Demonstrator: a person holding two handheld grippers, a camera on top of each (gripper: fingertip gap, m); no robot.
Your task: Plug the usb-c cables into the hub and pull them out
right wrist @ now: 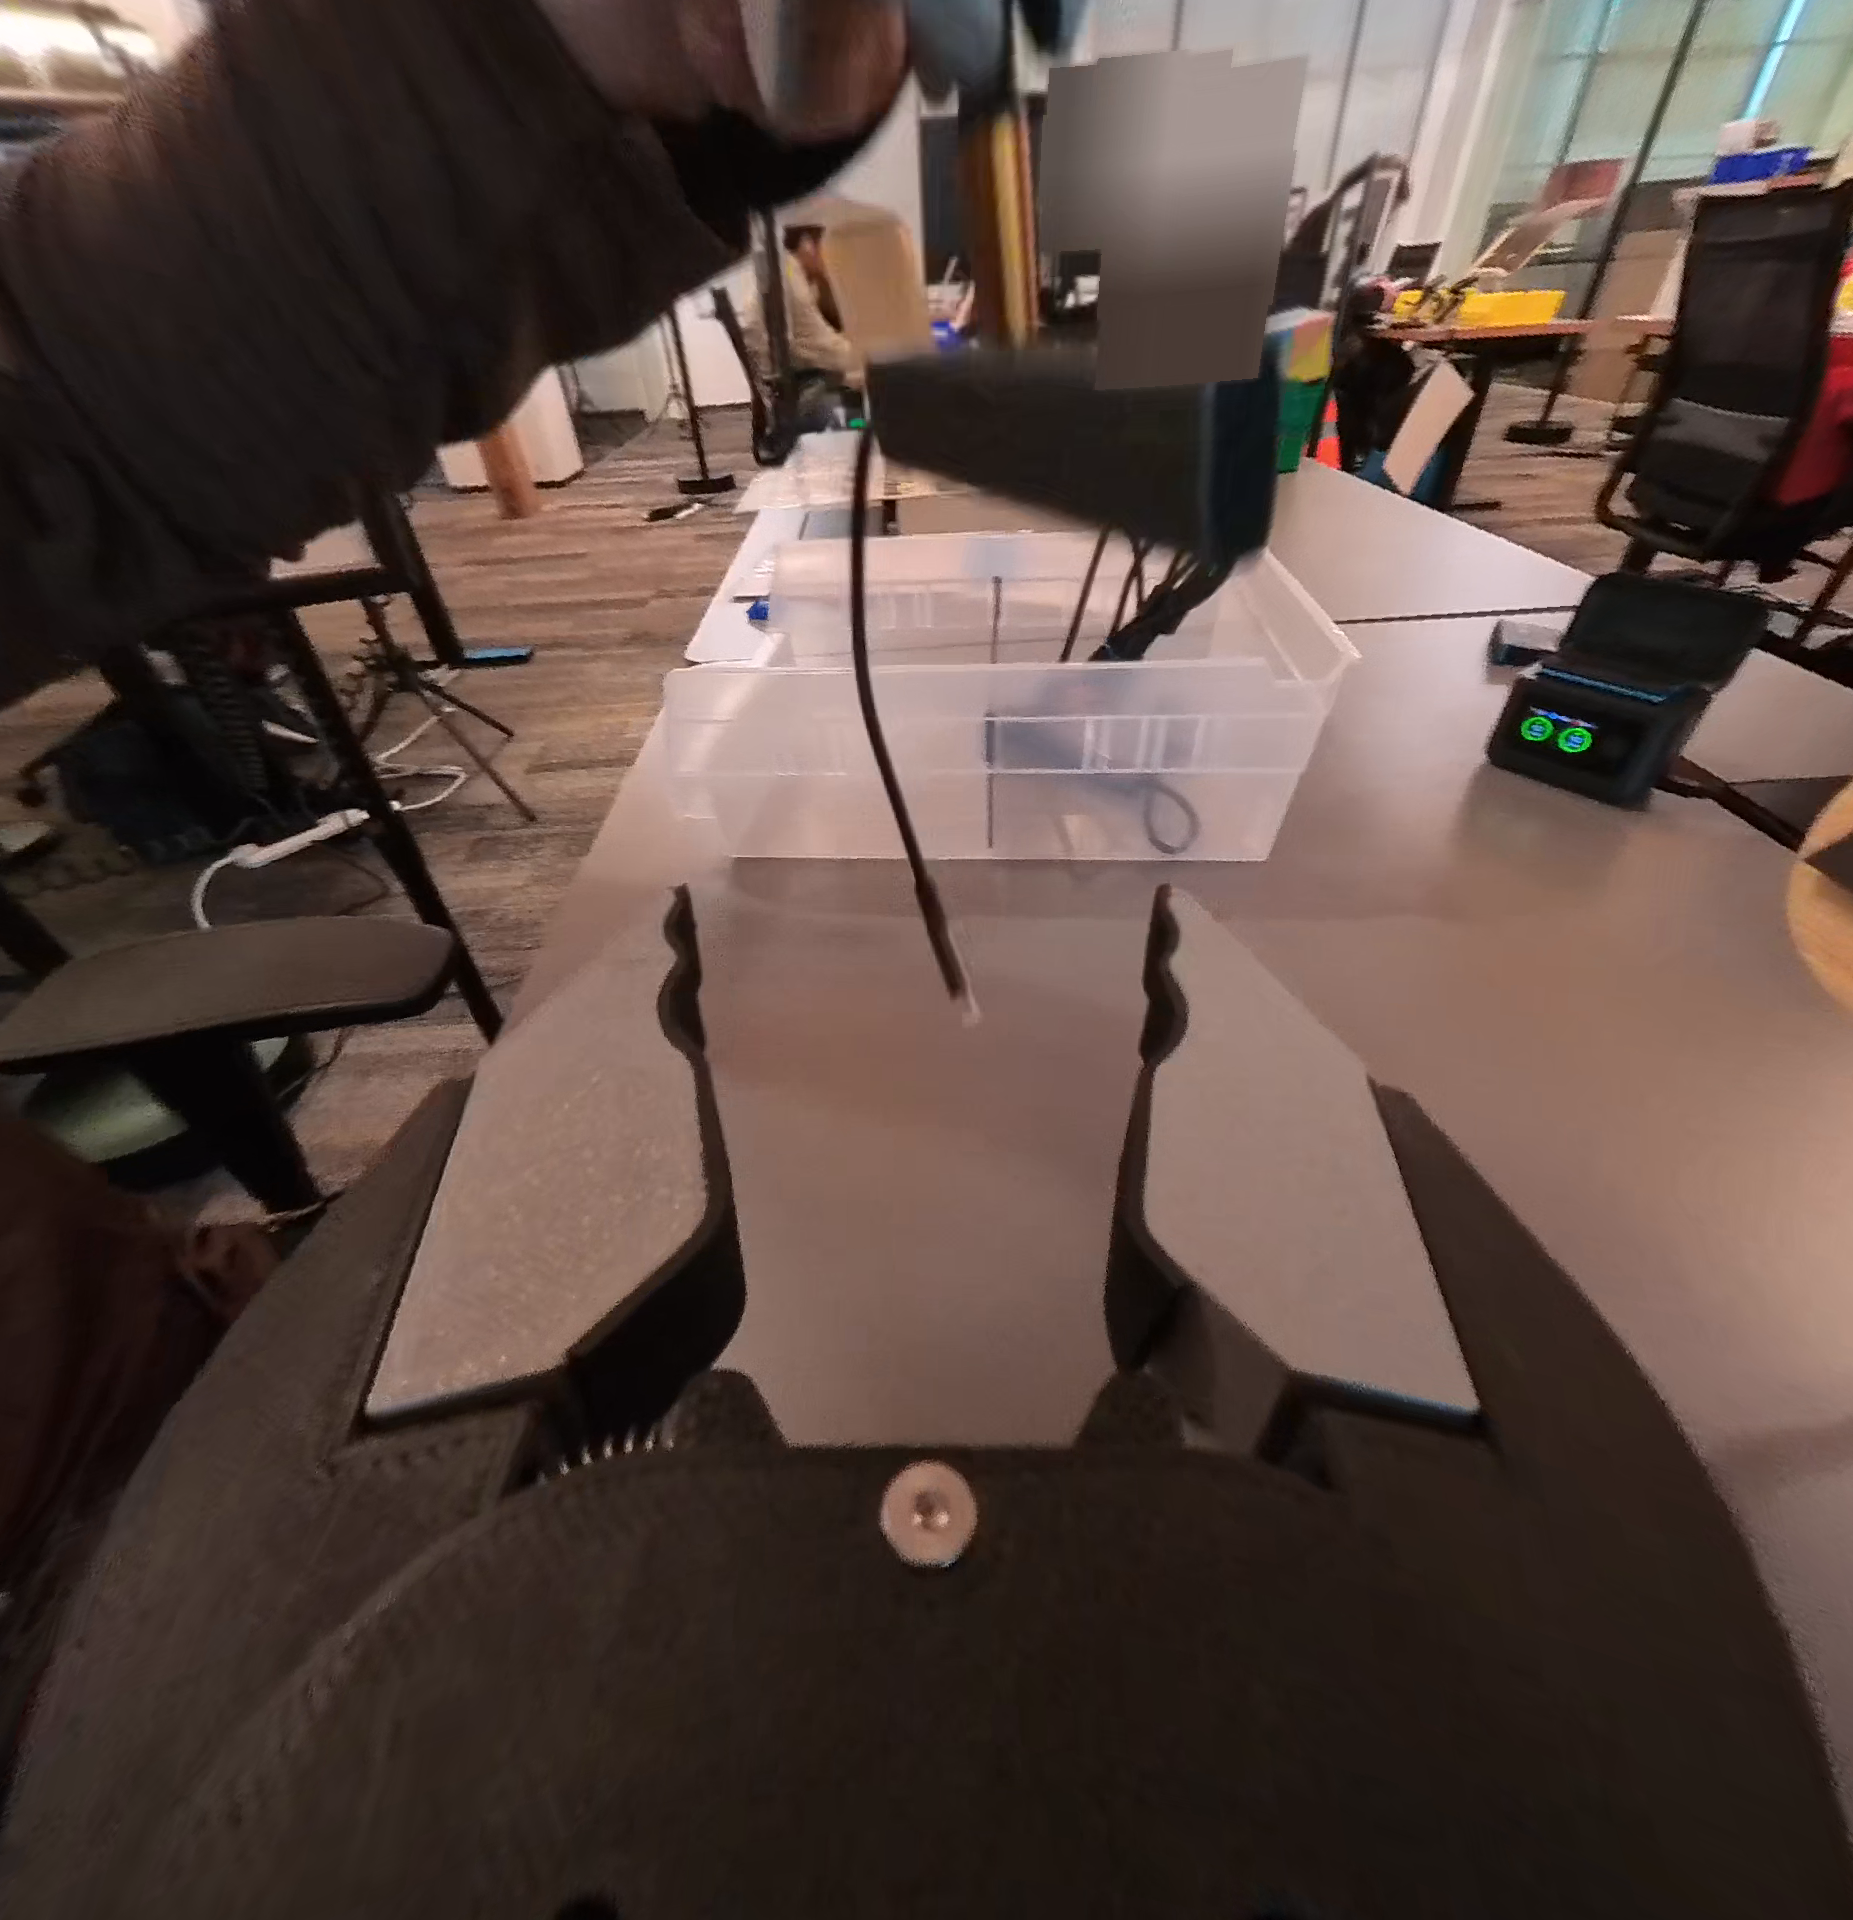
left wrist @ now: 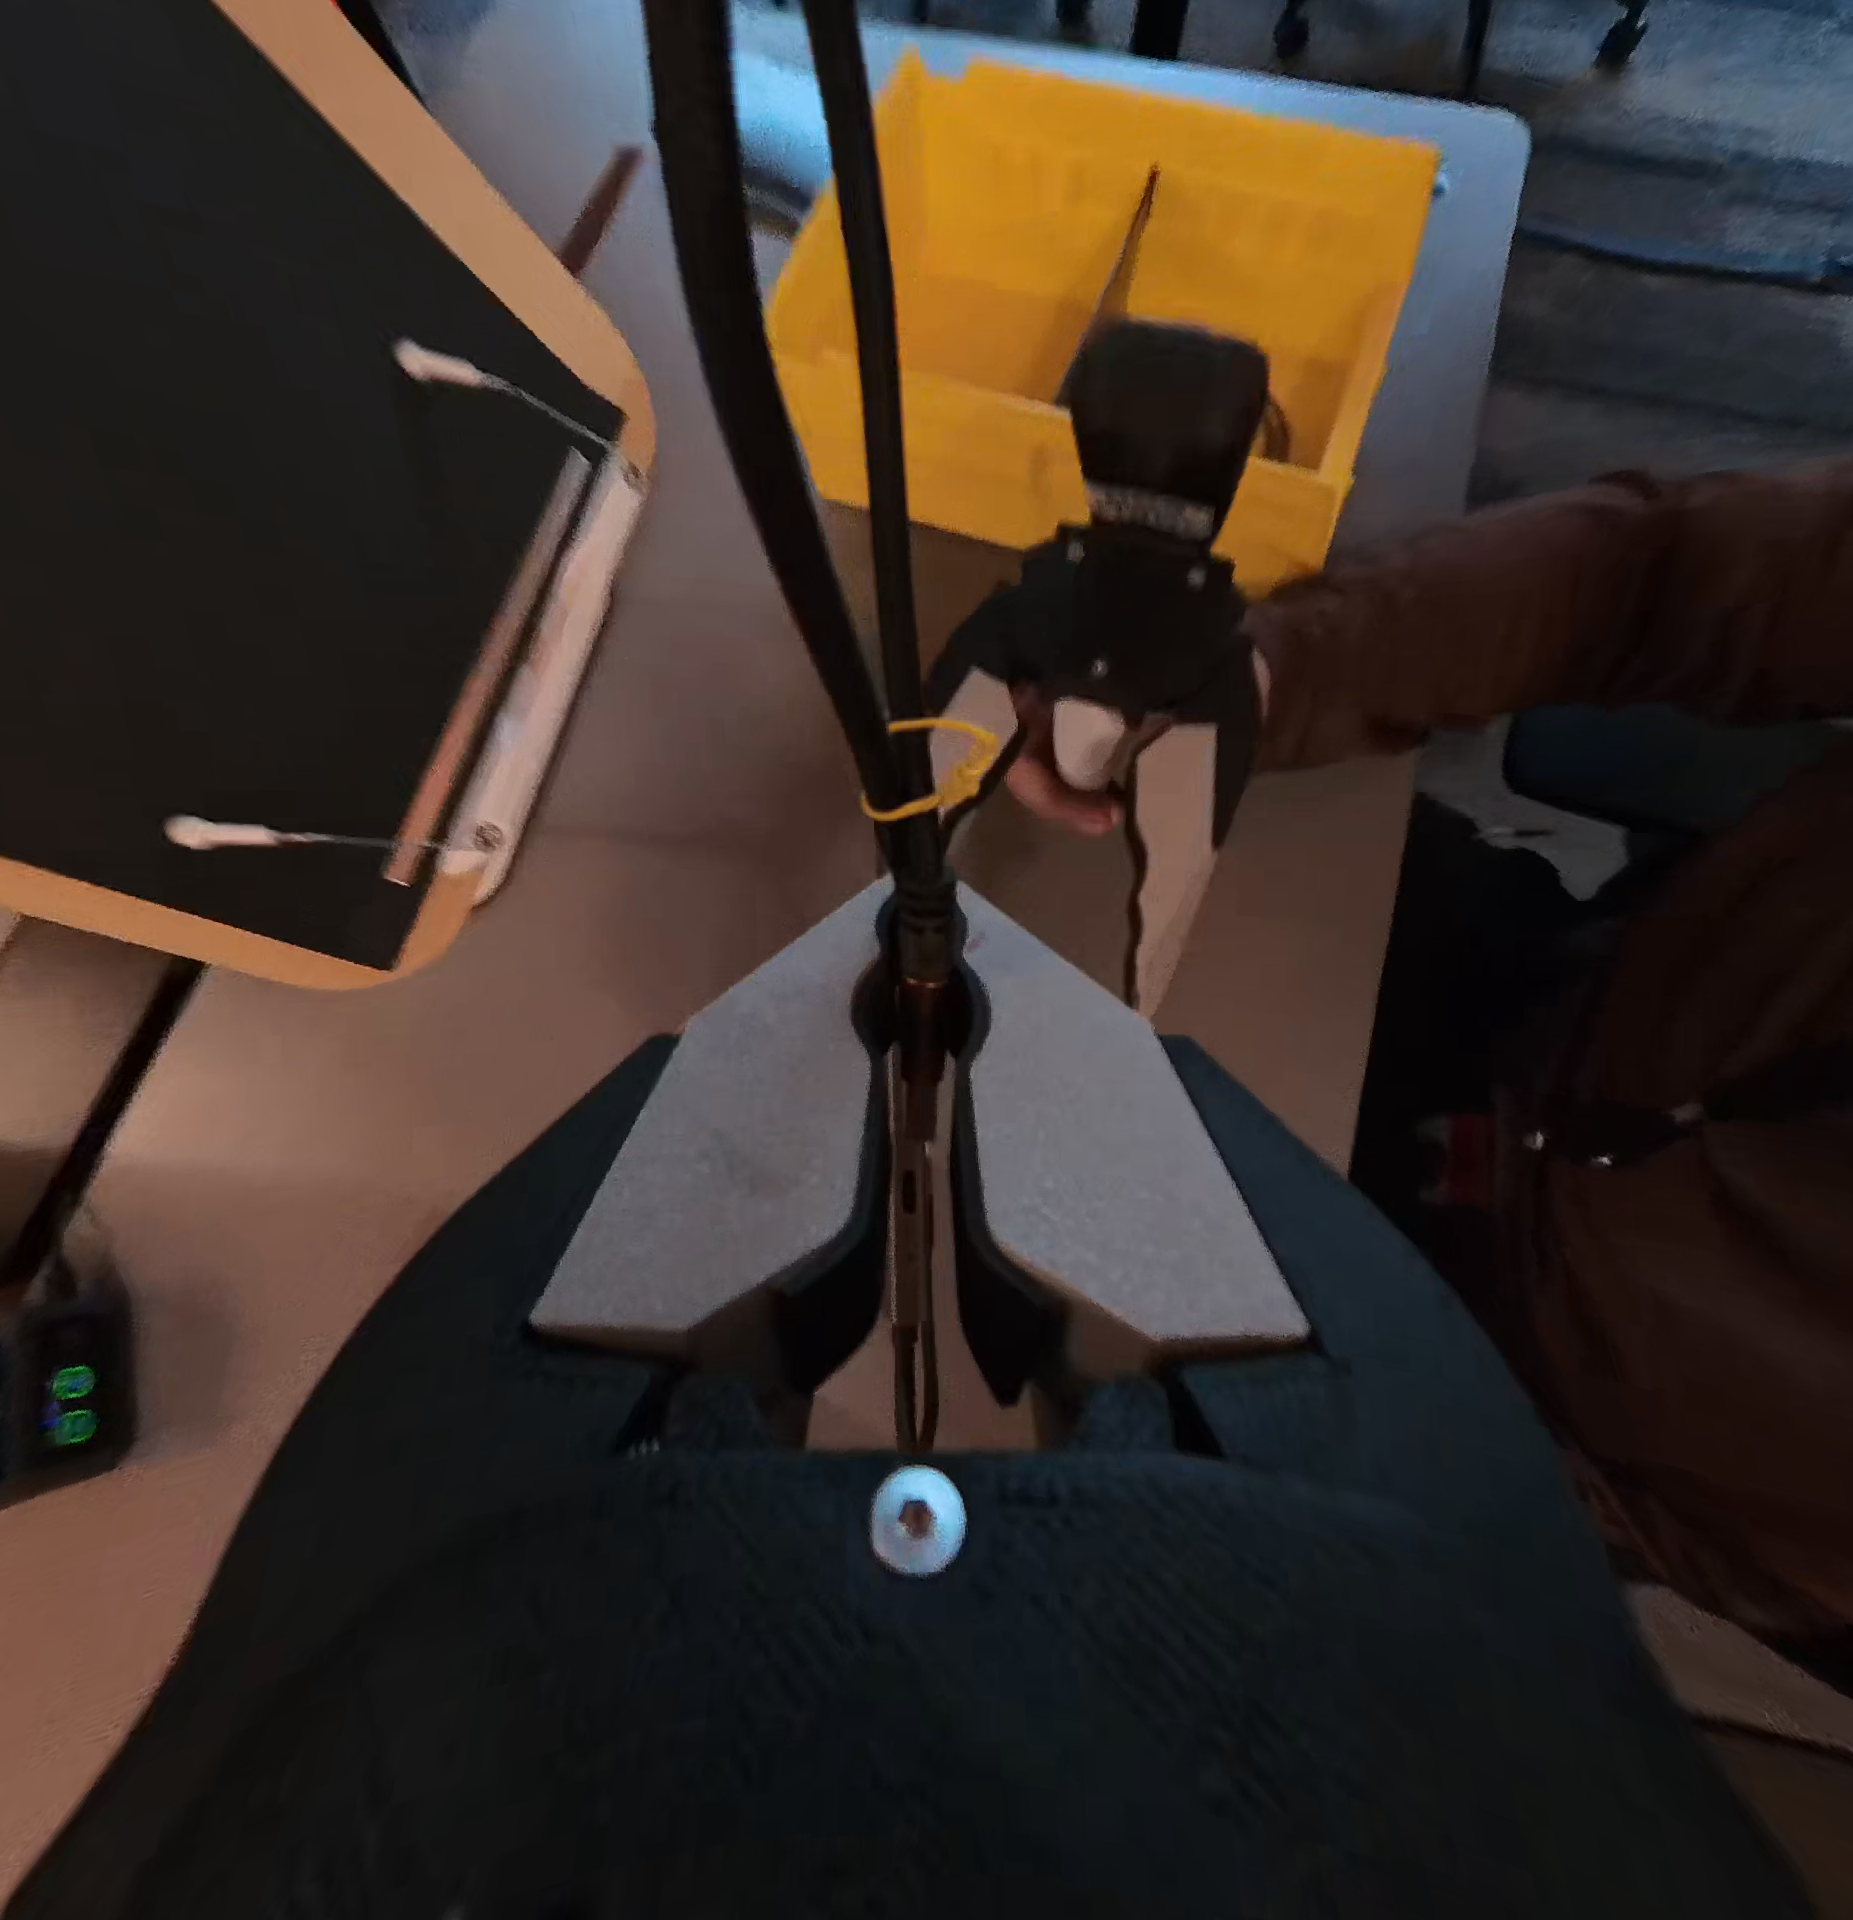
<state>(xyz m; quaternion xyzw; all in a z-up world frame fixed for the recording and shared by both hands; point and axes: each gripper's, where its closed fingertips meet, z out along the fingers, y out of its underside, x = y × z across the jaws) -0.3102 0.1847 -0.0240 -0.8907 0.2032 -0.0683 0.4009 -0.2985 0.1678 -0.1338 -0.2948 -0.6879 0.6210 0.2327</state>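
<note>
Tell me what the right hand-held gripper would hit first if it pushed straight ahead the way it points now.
Likely the metal tip of the thin black dangling cable, which hangs between the fingers of the open right hand-held gripper. Behind it stands the clear plastic bin on the grey table; depth is uncertain.

Yellow divided bin [left wrist: 1015, 343] sits out ahead of the gripper, with a black-topped wooden board [left wrist: 226, 499] off to its left. Other view: a clear plastic bin [right wrist: 1005, 769] straight ahead, small black device with green lights [right wrist: 1597, 727] ahead-right, office chair [right wrist: 1732, 384] way back.
</note>
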